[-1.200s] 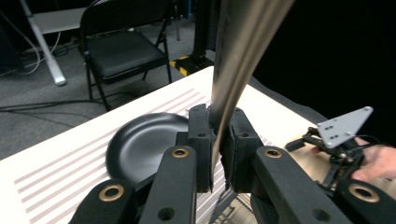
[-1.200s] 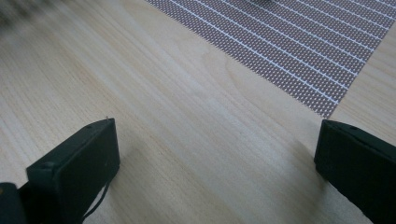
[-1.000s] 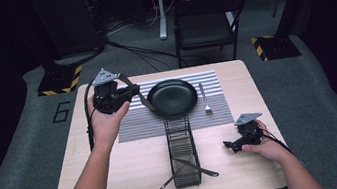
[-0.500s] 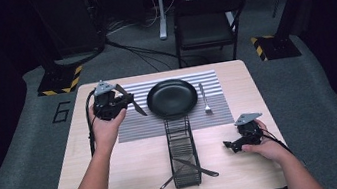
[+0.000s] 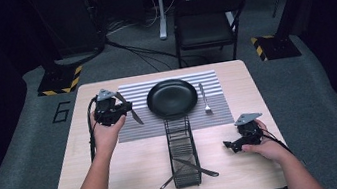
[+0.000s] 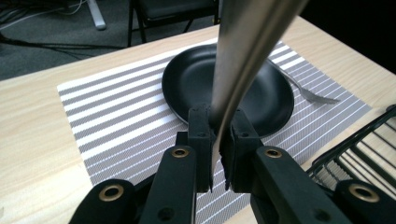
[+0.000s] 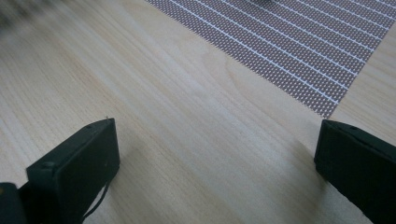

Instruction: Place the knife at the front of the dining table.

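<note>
L tool point(image 6: 217, 154) pinching knife point(image 6: 243, 56), clear in L gripper view; R tool point(image 7: 215, 168) spread, prob. empty.

Silver knife point(image 6: 243, 60) w/ shiny blade; black plate point(image 5: 171, 97); grey-and-white striped mat point(image 5: 146, 124); silver fork point(image 5: 205, 100); black wire basket point(image 5: 182, 150), holding dark utensils, prob. dull metal; pale wood-grain table point(image 5: 93, 176); black jaws on both grippers.

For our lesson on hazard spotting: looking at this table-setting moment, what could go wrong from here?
The left tongs pinch the silver table knife at one end, so it might pivot or slip. Lowered carelessly, its free end could strike the round black plate instead of landing on the grey striped placemat.
</note>
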Motion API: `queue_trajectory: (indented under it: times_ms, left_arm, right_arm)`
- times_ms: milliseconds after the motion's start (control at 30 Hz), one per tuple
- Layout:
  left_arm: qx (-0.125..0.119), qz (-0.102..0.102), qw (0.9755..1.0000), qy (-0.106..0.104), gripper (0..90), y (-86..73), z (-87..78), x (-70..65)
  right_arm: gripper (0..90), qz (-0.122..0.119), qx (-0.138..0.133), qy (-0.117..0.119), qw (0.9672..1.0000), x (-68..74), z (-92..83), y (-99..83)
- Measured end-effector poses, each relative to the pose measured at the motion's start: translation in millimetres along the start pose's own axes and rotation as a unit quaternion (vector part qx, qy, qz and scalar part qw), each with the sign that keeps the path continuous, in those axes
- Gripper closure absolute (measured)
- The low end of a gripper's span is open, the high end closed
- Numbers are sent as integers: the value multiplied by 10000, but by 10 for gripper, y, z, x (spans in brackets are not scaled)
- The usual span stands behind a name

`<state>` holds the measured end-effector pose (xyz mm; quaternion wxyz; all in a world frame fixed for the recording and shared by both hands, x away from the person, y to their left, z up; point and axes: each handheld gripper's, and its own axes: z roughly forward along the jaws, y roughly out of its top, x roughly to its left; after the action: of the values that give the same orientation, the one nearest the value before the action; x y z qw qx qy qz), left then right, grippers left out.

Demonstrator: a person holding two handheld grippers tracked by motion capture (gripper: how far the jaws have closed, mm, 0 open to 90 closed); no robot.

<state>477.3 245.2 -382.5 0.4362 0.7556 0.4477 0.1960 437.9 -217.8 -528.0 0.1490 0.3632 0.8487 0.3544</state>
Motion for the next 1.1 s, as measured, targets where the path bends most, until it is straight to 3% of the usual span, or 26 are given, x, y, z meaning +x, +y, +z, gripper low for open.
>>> queue_trajectory:
  times_ms: [67, 500, 633, 1100]
  left_arm:
    - [77, 62, 9999, 19, 829, -21, -5, 17]
    - [306, -103, 9994, 92, 829, -140, 69, 90]
    - [244, -100, 9996, 118, 829, -131, 106, 115]
    - [-130, -537, 9981, 276, 833, -41, 406, 172]
  right_arm:
    - [0, 5, -2, -2, 10000, 1, 1, 0]
    - [0, 1, -1, 0, 10000, 0, 0, 0]
    - [0, 1, -1, -1, 10000, 0, 1, 0]
    - [0, 18, 3, -2, 10000, 2, 1, 1]
